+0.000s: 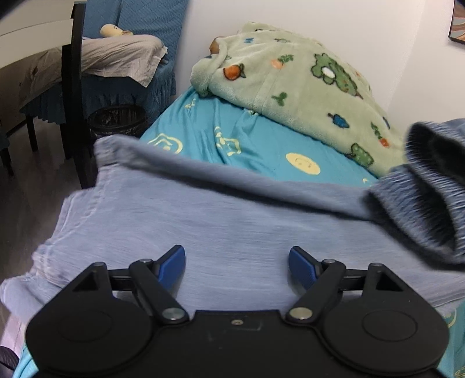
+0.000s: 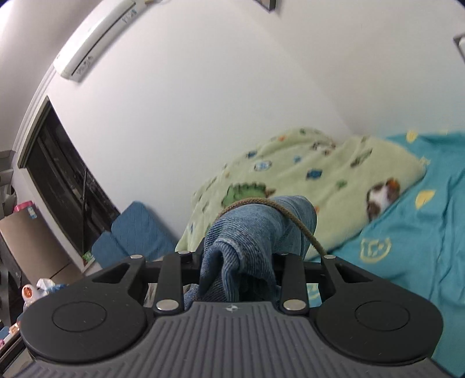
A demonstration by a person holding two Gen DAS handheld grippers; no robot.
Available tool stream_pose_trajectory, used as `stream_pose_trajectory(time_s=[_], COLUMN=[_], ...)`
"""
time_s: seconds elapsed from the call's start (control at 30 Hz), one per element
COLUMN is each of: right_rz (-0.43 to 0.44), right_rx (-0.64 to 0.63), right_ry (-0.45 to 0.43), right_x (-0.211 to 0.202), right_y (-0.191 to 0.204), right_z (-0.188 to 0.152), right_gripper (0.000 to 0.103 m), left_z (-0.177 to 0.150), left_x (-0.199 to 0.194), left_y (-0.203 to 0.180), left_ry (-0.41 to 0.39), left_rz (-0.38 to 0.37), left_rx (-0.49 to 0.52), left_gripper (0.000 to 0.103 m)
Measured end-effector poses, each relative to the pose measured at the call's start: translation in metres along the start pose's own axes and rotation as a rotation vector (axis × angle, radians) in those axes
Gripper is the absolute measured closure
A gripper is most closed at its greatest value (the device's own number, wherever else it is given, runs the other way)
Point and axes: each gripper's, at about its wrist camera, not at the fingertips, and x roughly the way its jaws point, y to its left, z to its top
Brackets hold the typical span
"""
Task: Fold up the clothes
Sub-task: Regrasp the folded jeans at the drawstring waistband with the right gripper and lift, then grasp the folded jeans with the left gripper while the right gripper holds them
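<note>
Trousers (image 1: 221, 215): pale blue-grey, fine streaky weave; waistband end (image 1: 430, 186) darker blue, ribbed.
Same garment in right wrist view: mid denim blue, fine diagonal ribbing; cord (image 2: 290, 216) olive-brown, braided.
Bedsheet (image 1: 261, 145): turquoise, pale yellow cartoon outlines and round face.
Blanket (image 1: 305, 84): light green fleece, dark green trees, orange carrots, small blue shapes; brown-and-white blotch (image 2: 383, 194), possibly animal, blurred.
Left gripper (image 1: 237, 261): black, blue pads (image 1: 173, 263).
Right gripper (image 2: 237, 261): black, grey ribbed housing.
Chair cover (image 1: 139, 20): dark teal, zigzag texture.

A bed in a turquoise printed sheet (image 1: 261, 145) carries a blue denim garment (image 1: 218, 226) spread at six o'clock and a green fleece blanket (image 1: 305, 78) heaped at one o'clock.
</note>
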Motion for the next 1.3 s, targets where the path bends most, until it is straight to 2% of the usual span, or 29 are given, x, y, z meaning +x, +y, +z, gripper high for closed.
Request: stream_pose_trajectory(time_s=[0.2, 0.47, 0.6, 0.7, 0.83, 0.97, 1.07, 1.2, 1.3], right_rz=[-0.06, -0.165, -0.232, -0.238, -0.204, -0.152, -0.104, -0.052, 0.002], right_rx=[-0.005, -0.13, -0.256, -0.418, -0.6, -0.704, -0.791, -0.887, -0.917], right_ry=[-0.056, -0.066, -0.019, 0.046, 0.068, 0.054, 0.058, 0.093, 0.154], right_x=[-0.032, -0.086, -0.088, -0.072, -0.042, -0.019, 0.003, 0.031, 0.052], right_y=[-0.023, -0.056, -0.054, -0.022, 0.046, 0.116, 0.159, 0.197, 0.218], right_z=[0.029, 0.058, 0.052, 0.022, -0.034, -0.086, -0.132, -0.197, -0.249], right_gripper=[0.069, 0.069, 0.069, 0.069, 0.069, 0.069, 0.071, 0.072, 0.072], left_z=[-0.003, -0.019, -0.028, -0.025, -0.003, 0.022, 0.033, 0.042, 0.048], left_x=[0.002, 0.013, 0.016, 0.011, -0.015, -0.057, -0.082, -0.105, -0.114], left_y=[-0.004, -0.027, -0.047, -0.05, -0.037, -0.018, 0.0, 0.031, 0.059], left_ry=[0.02, 0.075, 0.07, 0.058, -0.003, -0.111, -0.153, -0.203, -0.23], left_rz=[-0.023, -0.061, -0.044, -0.048, -0.084, -0.127, -0.151, -0.168, -0.187], left_rx=[0.006, 0.087, 0.191, 0.207, 0.135, 0.062, -0.002, -0.082, -0.176], left_gripper=[0.026, 0.026, 0.026, 0.026, 0.026, 0.026, 0.026, 0.026, 0.026])
